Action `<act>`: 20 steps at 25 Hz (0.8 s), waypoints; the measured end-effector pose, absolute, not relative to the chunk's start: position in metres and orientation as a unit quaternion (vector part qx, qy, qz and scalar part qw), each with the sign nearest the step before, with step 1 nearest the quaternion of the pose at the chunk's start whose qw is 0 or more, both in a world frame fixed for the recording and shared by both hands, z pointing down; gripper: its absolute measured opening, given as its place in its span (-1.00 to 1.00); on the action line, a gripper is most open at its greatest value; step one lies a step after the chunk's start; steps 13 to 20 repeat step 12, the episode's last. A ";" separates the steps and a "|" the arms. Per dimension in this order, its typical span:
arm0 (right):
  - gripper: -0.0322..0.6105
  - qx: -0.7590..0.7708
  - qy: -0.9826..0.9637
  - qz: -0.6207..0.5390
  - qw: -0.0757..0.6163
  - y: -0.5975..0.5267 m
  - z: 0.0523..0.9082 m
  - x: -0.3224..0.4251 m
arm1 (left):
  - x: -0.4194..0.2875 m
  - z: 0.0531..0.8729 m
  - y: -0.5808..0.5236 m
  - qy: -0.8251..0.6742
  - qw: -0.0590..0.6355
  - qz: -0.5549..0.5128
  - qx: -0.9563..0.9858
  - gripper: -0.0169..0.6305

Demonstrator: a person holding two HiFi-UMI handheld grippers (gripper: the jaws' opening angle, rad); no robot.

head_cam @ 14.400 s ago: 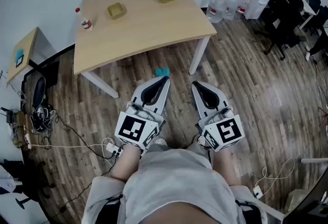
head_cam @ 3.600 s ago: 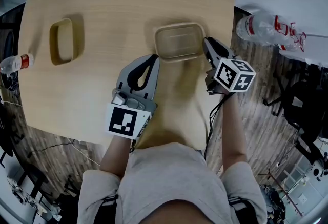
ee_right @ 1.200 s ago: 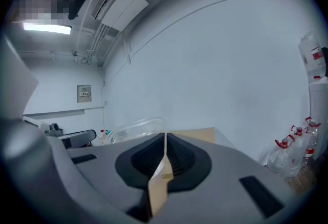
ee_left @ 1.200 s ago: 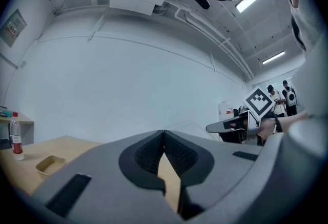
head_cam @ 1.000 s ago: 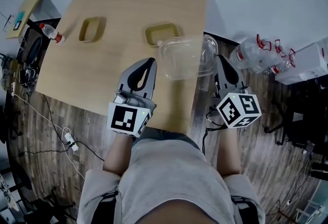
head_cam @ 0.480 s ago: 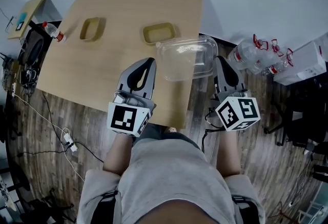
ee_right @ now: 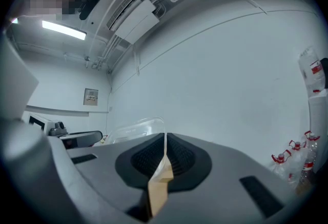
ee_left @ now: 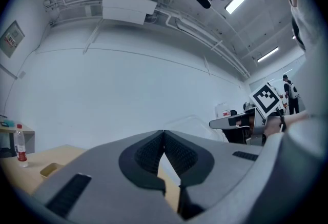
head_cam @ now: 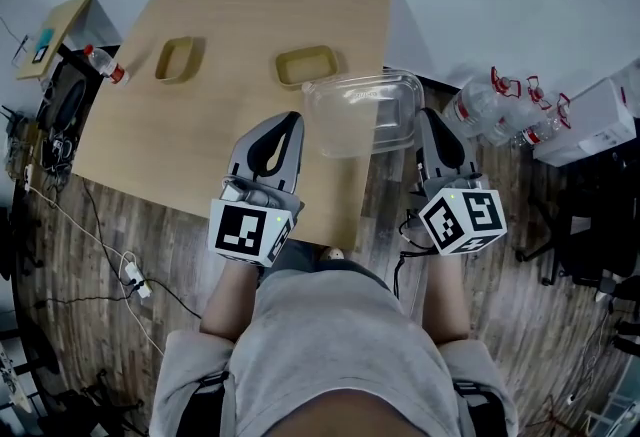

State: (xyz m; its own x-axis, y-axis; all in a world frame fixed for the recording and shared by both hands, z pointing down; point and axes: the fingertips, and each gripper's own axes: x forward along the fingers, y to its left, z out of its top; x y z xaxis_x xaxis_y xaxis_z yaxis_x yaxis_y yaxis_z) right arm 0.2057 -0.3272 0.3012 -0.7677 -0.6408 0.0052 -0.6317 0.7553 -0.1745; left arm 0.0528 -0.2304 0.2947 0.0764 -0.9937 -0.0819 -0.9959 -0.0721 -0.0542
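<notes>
Right gripper (head_cam: 430, 125) is clamped on the rim of the clear lid (head_cam: 362, 113), which is held in the air over the table's (head_cam: 200, 135) near edge. The tan container (head_cam: 305, 66) stands uncovered on the table. Left gripper (head_cam: 283, 128) is closed on nothing, above the table. Lid off — not yet set down.
</notes>
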 end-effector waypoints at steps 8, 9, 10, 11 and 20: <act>-0.83 -0.339 0.937 -0.084 0.035 -0.331 0.299 0.211 | 0.057 0.293 -0.234 0.682 0.051 0.009 -0.730 -0.90; -0.83 -0.339 0.936 -0.084 0.035 -0.331 0.299 0.211 | 0.058 0.293 -0.233 0.682 0.051 0.008 -0.730 -0.90; -0.83 -0.339 0.936 -0.084 0.036 -0.331 0.298 0.212 | 0.058 0.292 -0.233 0.682 0.051 0.008 -0.730 -0.90; -0.83 -0.340 0.936 -0.084 0.036 -0.331 0.298 0.213 | 0.058 0.292 -0.233 0.682 0.051 0.008 -0.730 -0.90; -0.83 -0.340 0.936 -0.084 0.037 -0.330 0.297 0.213 | 0.059 0.292 -0.232 0.681 0.051 0.007 -0.730 -0.90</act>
